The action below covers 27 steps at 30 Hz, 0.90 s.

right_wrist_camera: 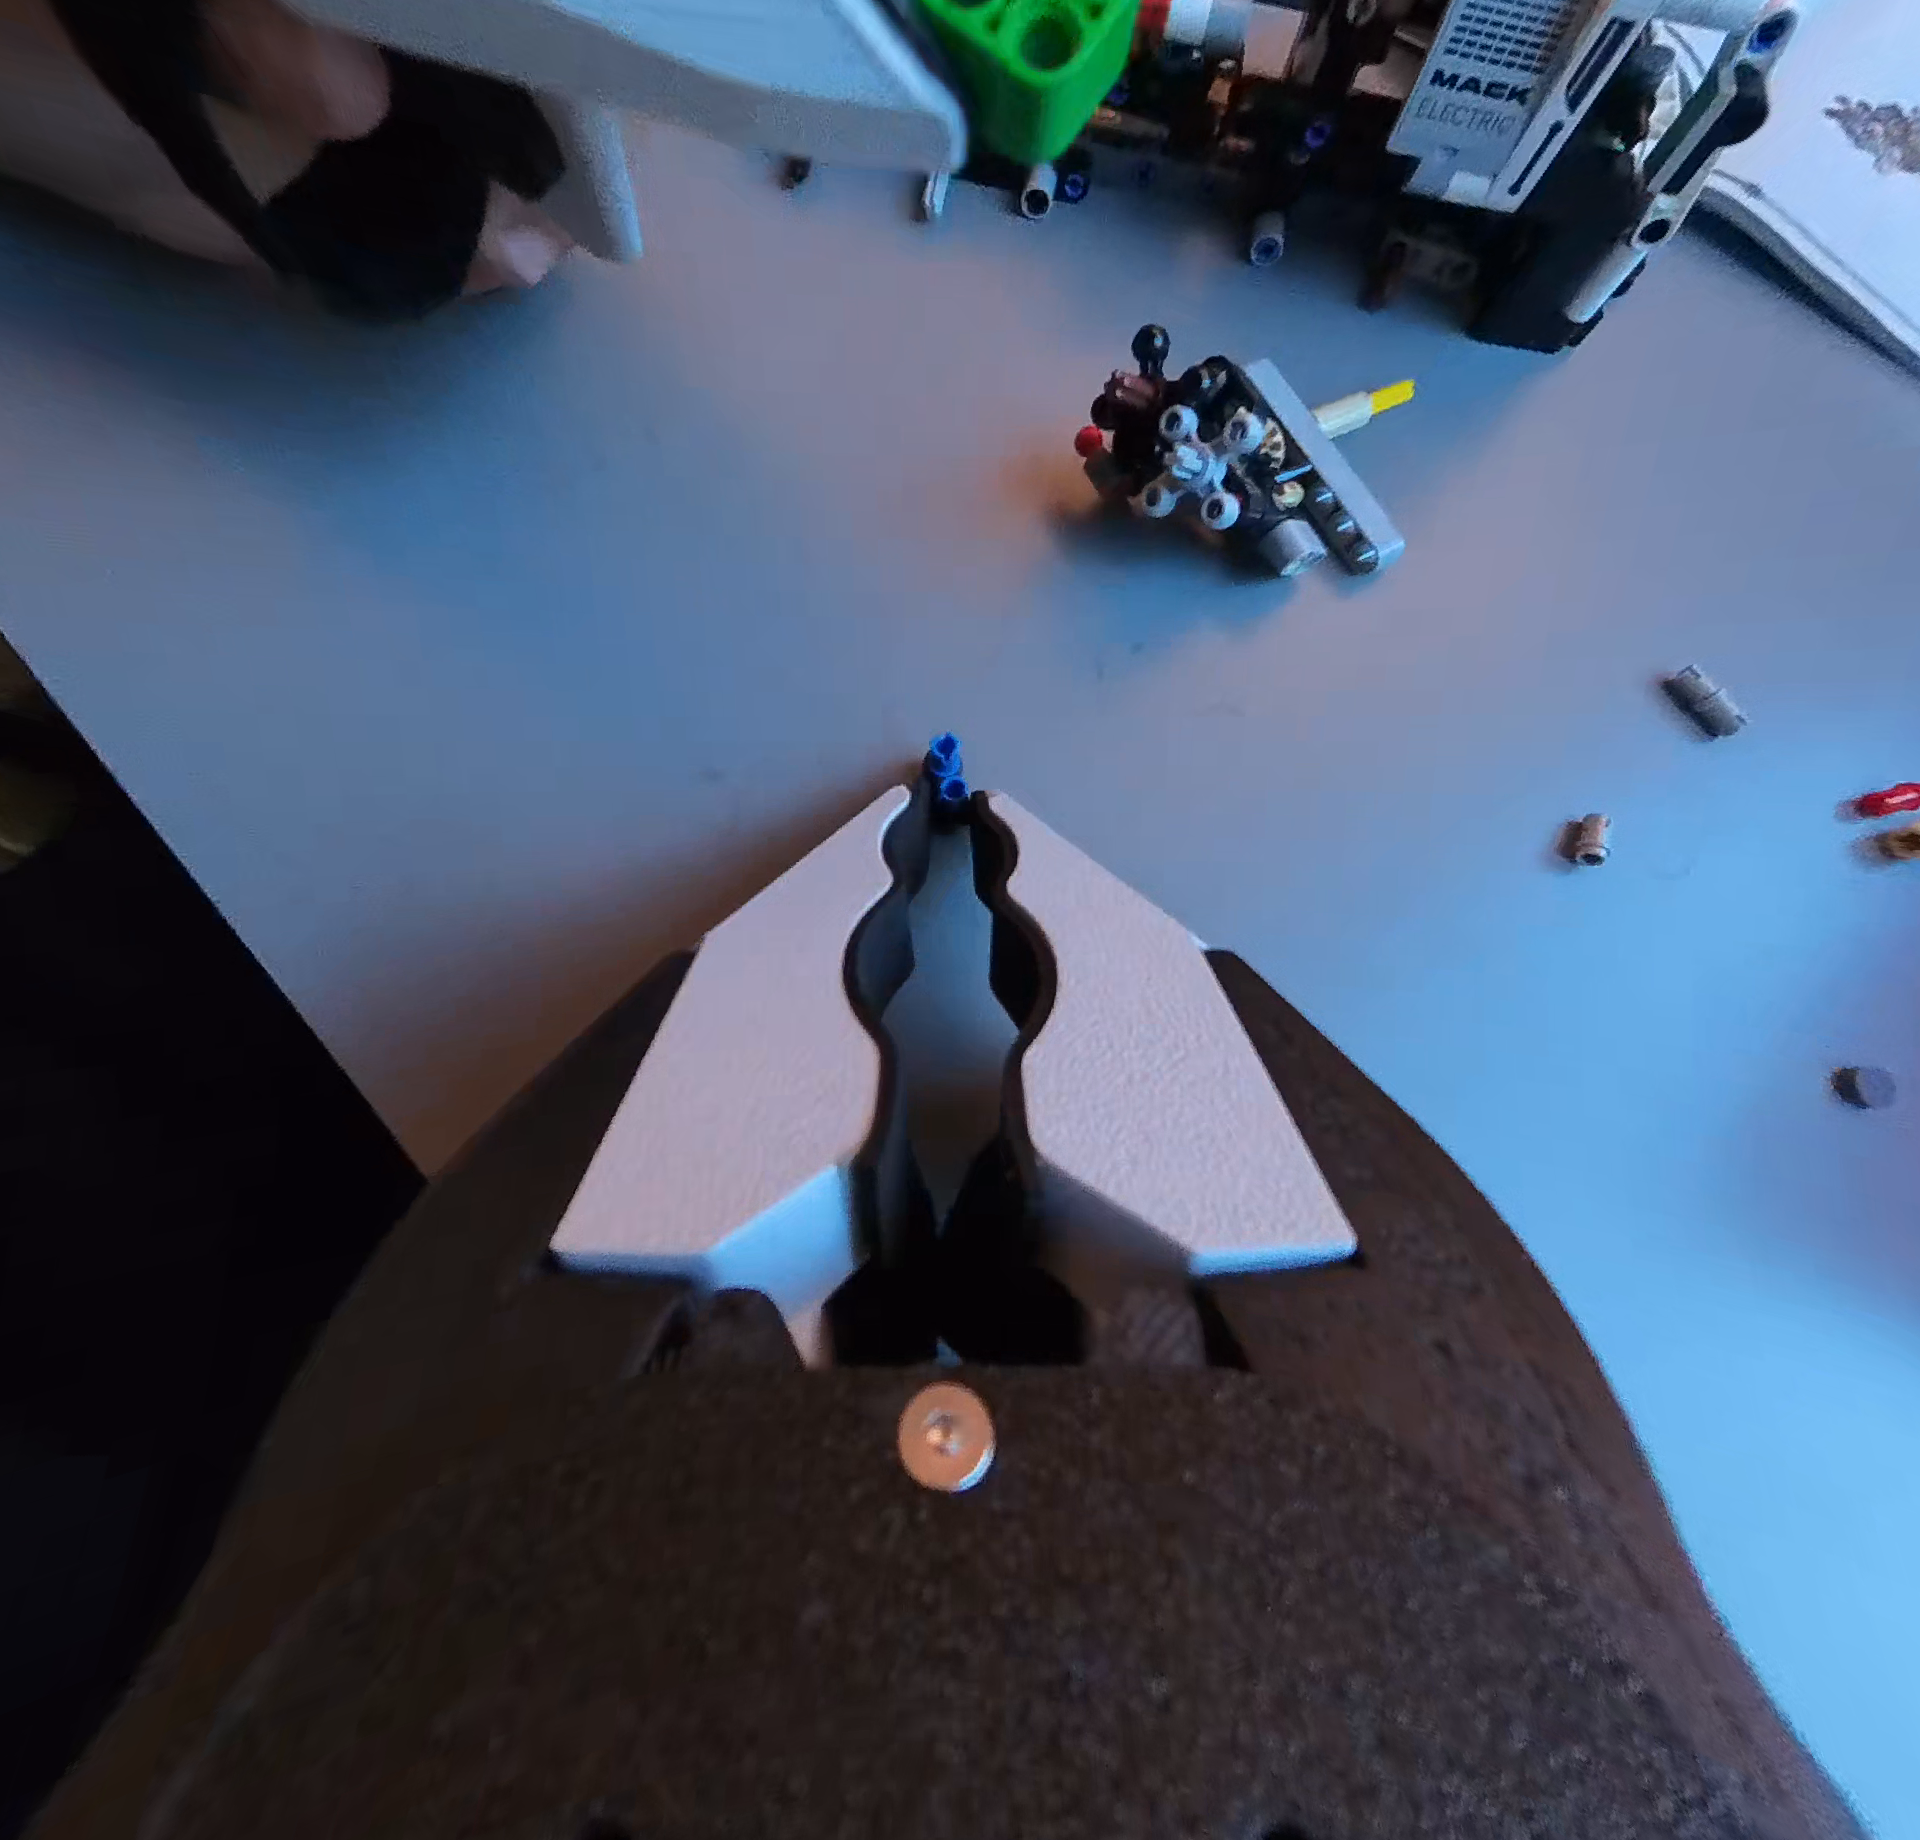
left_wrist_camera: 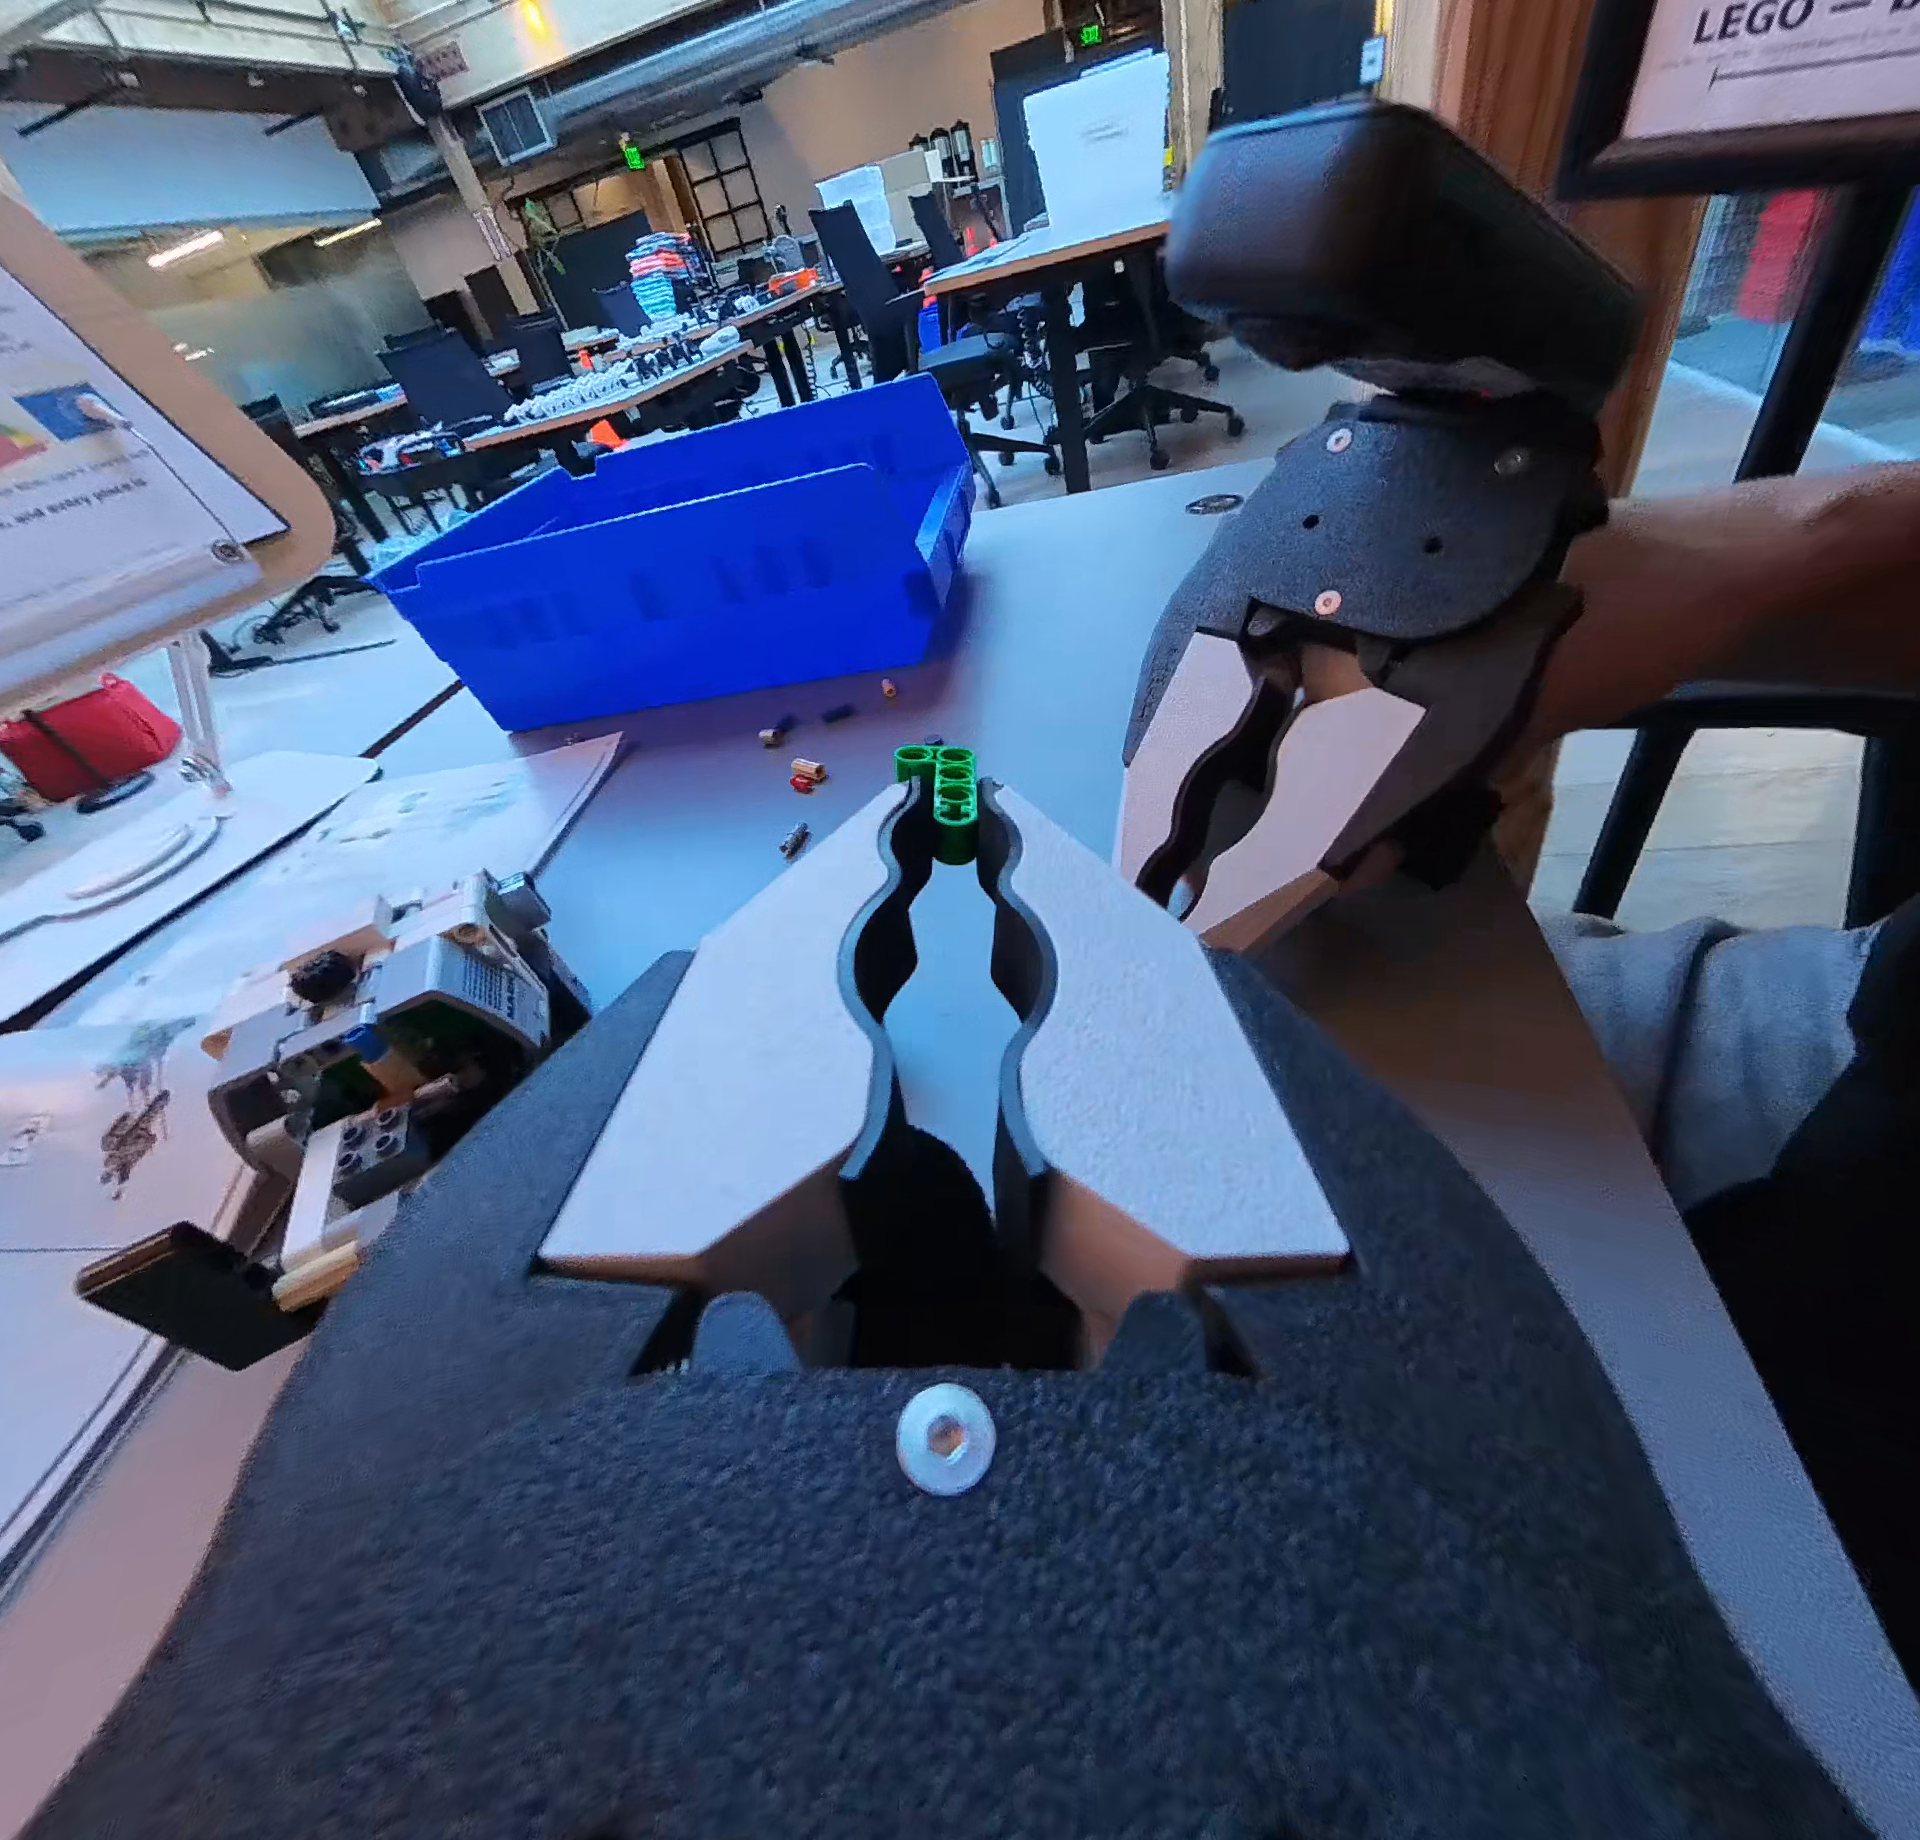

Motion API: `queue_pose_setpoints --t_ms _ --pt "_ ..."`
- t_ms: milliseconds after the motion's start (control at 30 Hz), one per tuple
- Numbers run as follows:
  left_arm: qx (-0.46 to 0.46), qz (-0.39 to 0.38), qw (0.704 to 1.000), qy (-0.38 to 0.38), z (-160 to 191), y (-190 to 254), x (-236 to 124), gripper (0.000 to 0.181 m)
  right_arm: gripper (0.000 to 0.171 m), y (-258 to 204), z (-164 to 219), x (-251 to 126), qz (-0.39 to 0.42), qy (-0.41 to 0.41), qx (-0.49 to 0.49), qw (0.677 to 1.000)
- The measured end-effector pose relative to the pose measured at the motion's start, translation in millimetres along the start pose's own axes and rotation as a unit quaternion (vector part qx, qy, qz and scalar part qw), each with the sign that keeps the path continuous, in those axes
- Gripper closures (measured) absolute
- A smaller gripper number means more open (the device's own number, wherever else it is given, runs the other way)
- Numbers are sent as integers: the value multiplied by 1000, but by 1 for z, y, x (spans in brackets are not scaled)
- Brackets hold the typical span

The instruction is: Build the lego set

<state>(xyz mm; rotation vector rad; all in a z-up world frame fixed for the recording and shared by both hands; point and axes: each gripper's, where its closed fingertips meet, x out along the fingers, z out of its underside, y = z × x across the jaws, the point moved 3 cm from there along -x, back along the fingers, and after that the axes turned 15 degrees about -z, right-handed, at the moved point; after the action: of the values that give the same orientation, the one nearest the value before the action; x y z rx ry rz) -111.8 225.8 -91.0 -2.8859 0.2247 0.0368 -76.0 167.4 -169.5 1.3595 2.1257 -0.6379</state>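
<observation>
Here, line by line:
Left gripper (left_wrist_camera: 951, 803): jaws pinch a green L-shaped beam (left_wrist_camera: 943, 791) at the fingertips, held above the grey table (left_wrist_camera: 1039, 595); the beam's round holes face the camera.
Right gripper (right_wrist_camera: 948, 798): jaws pressed on a small blue pin (right_wrist_camera: 947, 770), which sticks out past the tips; it is held over a bare part of the table.
Grippers together: in the left wrist view the right gripper shows at the right, a hand (left_wrist_camera: 1683, 595) behind it, its fingertips pointing down toward the table, near the left one but apart.
Truck model (right_wrist_camera: 1507, 107): partly built, white, grey and black, standing at the far edge in the right wrist view, beside an open instruction booklet (right_wrist_camera: 1860, 169).
Small subassembly (right_wrist_camera: 1236, 465): black and grey with white connectors and a yellow axle, lying alone on the table between the right gripper and the truck.
Loose parts: a tan bush (right_wrist_camera: 1587, 840), a grey connector (right_wrist_camera: 1704, 701) and a red piece (right_wrist_camera: 1886, 803) lie scattered to the right.
Blue bin (left_wrist_camera: 686, 585): sits on the table beyond the beam, well apart from both grippers.
</observation>
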Motion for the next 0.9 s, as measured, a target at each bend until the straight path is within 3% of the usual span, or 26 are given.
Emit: queue_pose_setpoints --t_ms 133,233,367,500,533,633,767,900 --pt "27 -3 1000 11 -1 2 -2 176 149 -5 -5 -3 -50 21 22 998" --pt "29 0 999 19 -4 4 -4 176 146 -12 -30 -24 -126 113 46 984" --pt "32 29 997 58 -13 13 -10 176 145 -15 -63 -58 -279 262 140 913" --pt "60 45 994 78 -17 23 -14 176 145 -22 -72 -65 -399 303 199 842" --pt "66 45 994 79 -17 25 -15 176 143 -22 -72 -63 -406 303 207 837" --pt "74 51 993 80 -17 28 -15 176 161 -17 -67 -57 -395 299 221 840" --pt "76 57 992 80 -16 31 -16 176 153 -18 -65 -52 -408 293 234 832" --pt "79 58 992 73 -14 32 -15 176 164 -19 -63 -52 -438 297 252 810"
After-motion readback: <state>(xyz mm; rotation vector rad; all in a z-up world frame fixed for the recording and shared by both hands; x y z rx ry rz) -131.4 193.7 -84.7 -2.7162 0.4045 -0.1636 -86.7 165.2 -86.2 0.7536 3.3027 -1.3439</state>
